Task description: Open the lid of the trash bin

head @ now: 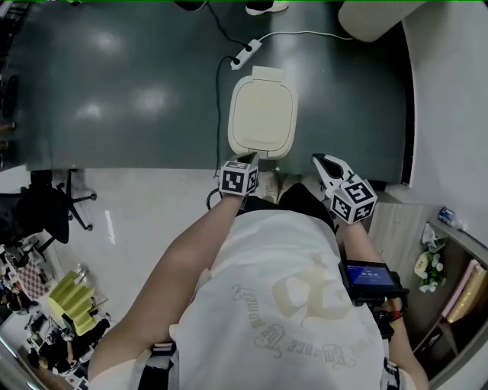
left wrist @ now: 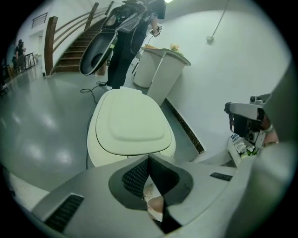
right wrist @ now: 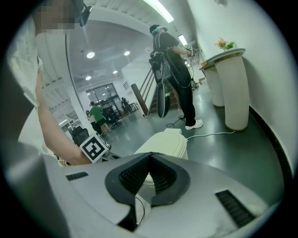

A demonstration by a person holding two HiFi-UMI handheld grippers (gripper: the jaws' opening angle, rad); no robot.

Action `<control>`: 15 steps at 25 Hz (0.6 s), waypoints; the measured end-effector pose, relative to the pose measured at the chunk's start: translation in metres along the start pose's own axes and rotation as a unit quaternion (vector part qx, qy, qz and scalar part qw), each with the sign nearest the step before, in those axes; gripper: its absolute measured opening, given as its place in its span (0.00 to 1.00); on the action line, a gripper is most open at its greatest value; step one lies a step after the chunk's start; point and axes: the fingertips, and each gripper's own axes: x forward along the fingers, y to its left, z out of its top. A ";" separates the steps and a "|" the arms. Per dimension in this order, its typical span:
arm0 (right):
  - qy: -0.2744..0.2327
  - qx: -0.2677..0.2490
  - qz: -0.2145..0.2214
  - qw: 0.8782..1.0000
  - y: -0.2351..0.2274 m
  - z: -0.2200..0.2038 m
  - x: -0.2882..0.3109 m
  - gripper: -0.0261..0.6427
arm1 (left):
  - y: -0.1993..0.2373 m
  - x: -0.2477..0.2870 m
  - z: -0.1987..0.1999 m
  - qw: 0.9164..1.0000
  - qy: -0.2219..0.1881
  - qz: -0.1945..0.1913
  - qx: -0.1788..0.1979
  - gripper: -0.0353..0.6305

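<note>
A cream trash bin (head: pixel 263 114) stands on the dark floor just ahead of me, its lid (left wrist: pixel 130 122) lying flat and closed. My left gripper (head: pixel 247 159) hovers at the bin's near edge, jaws shut with nothing between them (left wrist: pixel 149 159). My right gripper (head: pixel 323 163) is held to the right of the bin, apart from it, and is also shut and empty (right wrist: pixel 149 156). In the right gripper view the bin (right wrist: pixel 165 141) sits beyond the jaws, and the left gripper's marker cube (right wrist: pixel 94 148) shows at the left.
A power strip (head: pixel 246 54) with cables lies behind the bin. A white pedestal (head: pixel 374 17) stands at the back right by the curved wall. A person (right wrist: pixel 177 76) stands farther off. An office chair (head: pixel 47 210) is at the left, a shelf (head: pixel 450 266) at the right.
</note>
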 end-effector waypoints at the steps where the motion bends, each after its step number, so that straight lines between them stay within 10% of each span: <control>1: -0.001 0.001 -0.001 1.000 0.000 0.000 -0.001 0.05 | 0.001 0.002 -0.002 1.000 0.004 0.001 0.001 0.07; 15: 0.012 0.004 0.001 1.000 0.000 -0.010 0.002 0.05 | 0.005 0.009 -0.011 1.000 0.006 -0.003 0.000 0.07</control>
